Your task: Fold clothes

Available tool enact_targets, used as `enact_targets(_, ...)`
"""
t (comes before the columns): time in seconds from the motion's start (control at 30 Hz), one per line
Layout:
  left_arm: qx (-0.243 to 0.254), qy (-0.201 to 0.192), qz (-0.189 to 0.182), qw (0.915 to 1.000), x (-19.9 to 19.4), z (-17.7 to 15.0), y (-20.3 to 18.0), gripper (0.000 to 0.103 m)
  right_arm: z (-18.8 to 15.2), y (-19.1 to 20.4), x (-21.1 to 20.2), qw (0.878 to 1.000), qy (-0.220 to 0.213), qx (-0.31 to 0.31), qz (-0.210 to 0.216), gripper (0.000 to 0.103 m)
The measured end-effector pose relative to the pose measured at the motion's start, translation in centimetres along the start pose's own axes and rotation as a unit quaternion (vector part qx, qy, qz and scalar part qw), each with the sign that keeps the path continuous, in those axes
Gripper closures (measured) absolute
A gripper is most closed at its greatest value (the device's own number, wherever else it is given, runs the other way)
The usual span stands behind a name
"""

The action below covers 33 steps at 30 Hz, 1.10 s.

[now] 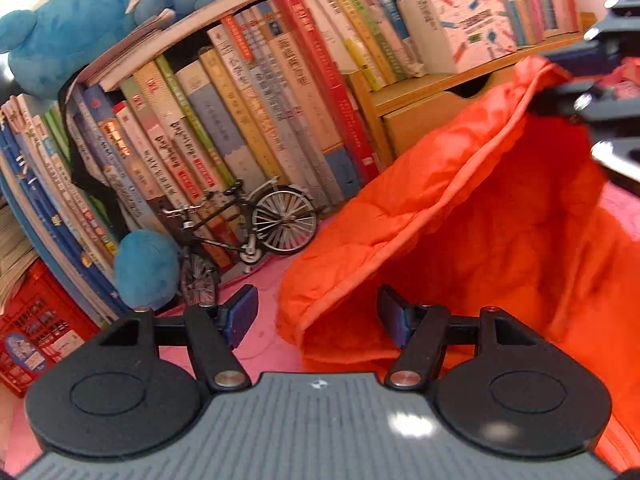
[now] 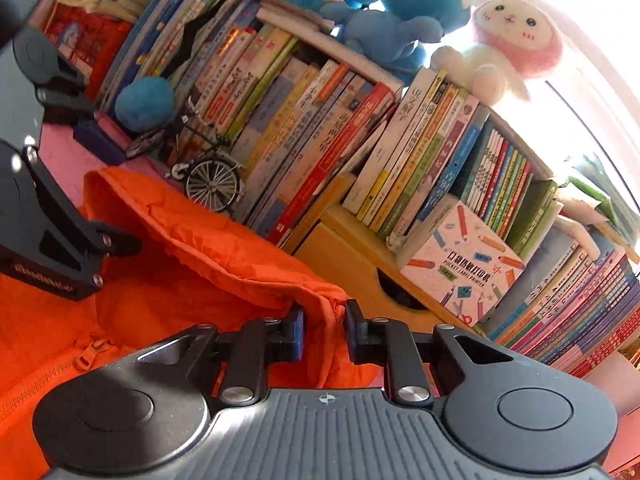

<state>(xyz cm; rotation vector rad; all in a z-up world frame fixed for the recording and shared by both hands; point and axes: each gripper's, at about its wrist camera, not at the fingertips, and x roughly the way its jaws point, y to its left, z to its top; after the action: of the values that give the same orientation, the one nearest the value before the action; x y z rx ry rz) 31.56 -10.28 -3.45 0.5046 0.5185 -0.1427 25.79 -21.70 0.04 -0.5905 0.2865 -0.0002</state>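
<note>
Orange jacket (image 2: 192, 256) lying puffed up on the pink table (image 1: 256, 344), not flat, not folded small. Zipper (image 2: 86, 354) showing near the left in the right view. One edge lifted high, like a little tent.

Right gripper (image 2: 324, 330) clamped on a bunch of the jacket's edge, cloth squeezed between the blue pads. Left gripper (image 1: 318, 316) spread wide apart, holding nothing, with the right pad (image 1: 394, 320) over the jacket's near edge and the left pad (image 1: 242, 314) over bare pink table.

Could go wrong: slippery, puffy cloth (the shiny kind) might slide out of the right pinch, with only a small bunch held. Could fold crooked too, with one side held up and the other side sagging. Might bump the toy bike (image 1: 256, 224), standing just beside the jacket's far left side. Might catch only one layer if the left gripper shuts where it hangs.

Pink table top, smooth-looking. Far side packed with books (image 1: 248, 120) in rows. Blue plush toys (image 1: 60, 40) sitting on top of the books, and a pink and white bunny (image 2: 508, 36) further right. Wooden drawer (image 2: 360, 272) and a pencil-print box (image 2: 460, 264) far right. Red crate (image 1: 36, 332) far left. Bright window light behind the bunny.
</note>
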Motion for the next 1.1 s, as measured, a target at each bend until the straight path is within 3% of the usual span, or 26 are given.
enact_targets(0.1,-0.077,0.02,0.052,0.9955,1.3,-0.2,2.9,0.038,0.1,-0.6,-0.3,0.999,-0.029,0.012,-0.018,0.082)
enact_targets(0.2,-0.124,0.018,0.083,0.9887,0.7,-1.4,5.5,0.038,-1.6,0.1,0.6,1.0,0.004,-0.018,-0.011,0.082)
enact_targets(0.33,-0.121,-0.041,0.085,0.9882,-2.0,-2.7,5.6,0.039,-3.8,2.2,0.6,0.998,0.025,-0.054,-0.002,0.082)
enact_targets(0.5,-0.105,0.007,0.101,0.9893,-0.9,-3.1,4.7,0.039,-2.8,4.7,0.0,0.997,0.016,-0.068,0.027,0.082)
enact_targets(0.57,-0.109,0.022,0.115,0.9872,-0.4,-3.9,5.3,0.039,-2.8,4.6,1.0,0.997,0.043,-0.057,0.02,0.084)
enact_targets(0.6,-0.115,0.033,0.114,0.9862,0.0,-4.4,5.8,0.035,-2.9,4.4,1.7,0.997,0.06,-0.051,0.012,0.091)
enact_targets(0.7,-0.151,0.076,0.059,0.9838,1.2,-5.7,7.5,0.03,-4.9,2.3,3.3,0.993,0.118,-0.014,0.014,0.089)
enact_targets(0.8,-0.104,0.065,0.037,0.9917,0.6,-5.3,6.4,0.03,-5.2,2.2,2.8,0.991,0.128,-0.018,0.039,0.087)
enact_targets(0.87,-0.078,0.051,0.003,0.9957,-0.6,-5.1,5.9,0.033,-5.1,2.3,2.2,0.99,0.127,-0.027,0.056,0.087)
enact_targets(0.93,-0.069,0.045,-0.027,0.9962,-1.5,-4.8,6.5,0.031,-4.9,2.5,1.7,0.989,0.127,-0.036,0.067,0.08)
enact_targets(1.03,-0.086,0.046,-0.076,0.9923,-1.8,-4.4,8.1,0.024,-3.8,1.3,1.0,0.99,0.121,-0.024,0.07,0.048)
enact_targets(1.1,-0.102,0.055,-0.102,0.9879,-1.6,-4.1,9.2,0.024,-3.2,0.1,0.7,0.988,0.119,0.009,0.094,0.046)
